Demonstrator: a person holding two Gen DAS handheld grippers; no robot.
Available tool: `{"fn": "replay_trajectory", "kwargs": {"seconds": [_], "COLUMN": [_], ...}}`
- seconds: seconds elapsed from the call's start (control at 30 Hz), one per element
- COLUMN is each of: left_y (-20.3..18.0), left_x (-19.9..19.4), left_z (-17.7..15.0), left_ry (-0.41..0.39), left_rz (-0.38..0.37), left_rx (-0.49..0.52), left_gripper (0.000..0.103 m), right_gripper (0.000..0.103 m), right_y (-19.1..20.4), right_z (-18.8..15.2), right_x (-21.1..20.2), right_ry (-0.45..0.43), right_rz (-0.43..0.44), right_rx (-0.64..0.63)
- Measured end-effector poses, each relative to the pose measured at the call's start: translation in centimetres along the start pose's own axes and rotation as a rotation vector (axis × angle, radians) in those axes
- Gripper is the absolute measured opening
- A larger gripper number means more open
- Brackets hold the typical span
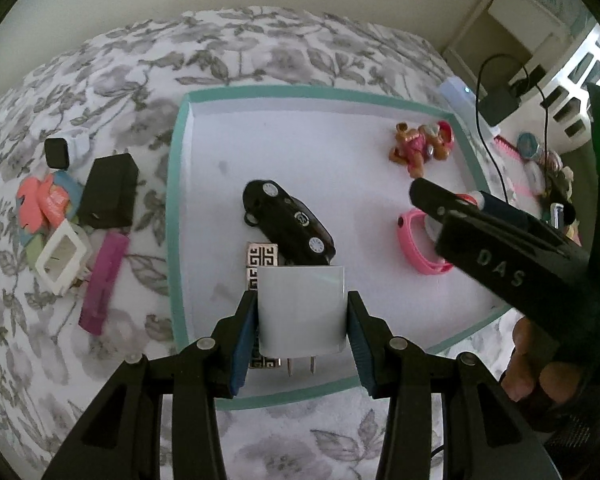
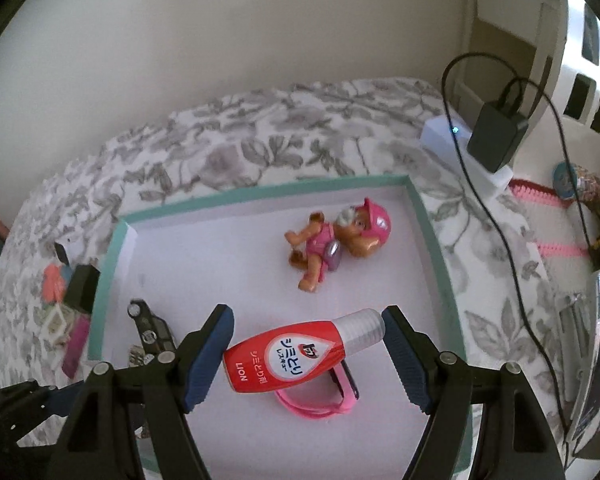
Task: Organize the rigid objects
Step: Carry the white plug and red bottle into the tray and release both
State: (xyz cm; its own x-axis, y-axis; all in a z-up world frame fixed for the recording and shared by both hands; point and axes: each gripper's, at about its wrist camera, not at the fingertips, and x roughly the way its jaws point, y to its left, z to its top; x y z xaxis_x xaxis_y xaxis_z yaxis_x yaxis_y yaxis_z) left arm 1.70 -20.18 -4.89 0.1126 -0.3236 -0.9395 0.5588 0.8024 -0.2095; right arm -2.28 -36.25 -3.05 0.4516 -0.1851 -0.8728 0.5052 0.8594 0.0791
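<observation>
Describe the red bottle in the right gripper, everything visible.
The red bottle is small, glossy plastic, with a flat base, a rounded body narrowing to a ribbed, clear-white cap. Its white teardrop label carries Japanese print, and "LION" is printed near the base. It is held sideways in the right gripper, one pad at the base and the other at the cap, above the teal-rimmed tray. Directly below it lies a pink wristband; whether they touch cannot be told.
</observation>
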Motion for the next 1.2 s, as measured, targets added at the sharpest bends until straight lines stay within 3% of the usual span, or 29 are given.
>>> {"fn": "replay_trajectory", "kwargs": {"seconds": [0.37, 0.73, 1.2], "left_y": [-0.3, -0.4, 2.2], "left_x": [1.3, 1.2, -1.6], "left_z": [-0.2, 0.3, 0.8], "left_ry": [0.047, 0.048, -0.025], "left_rz": [0.003, -0.007, 0.0], "left_rx": [0.005, 0.007, -0.047], "left_gripper": [0.045, 0.047, 0.048], "right_gripper": [0.079, 0.079, 0.079], "right_y": [0.7, 1.3, 1.9], "right_z": [-1.0, -1.1, 0.3], "right_x": [1.8, 1.8, -0.4], "right_ry": [0.064, 0.061, -0.025], "right_rz": [-0.024, -0.046, -0.04], "right_rx": [-0.039, -0.067, -0.074]}}
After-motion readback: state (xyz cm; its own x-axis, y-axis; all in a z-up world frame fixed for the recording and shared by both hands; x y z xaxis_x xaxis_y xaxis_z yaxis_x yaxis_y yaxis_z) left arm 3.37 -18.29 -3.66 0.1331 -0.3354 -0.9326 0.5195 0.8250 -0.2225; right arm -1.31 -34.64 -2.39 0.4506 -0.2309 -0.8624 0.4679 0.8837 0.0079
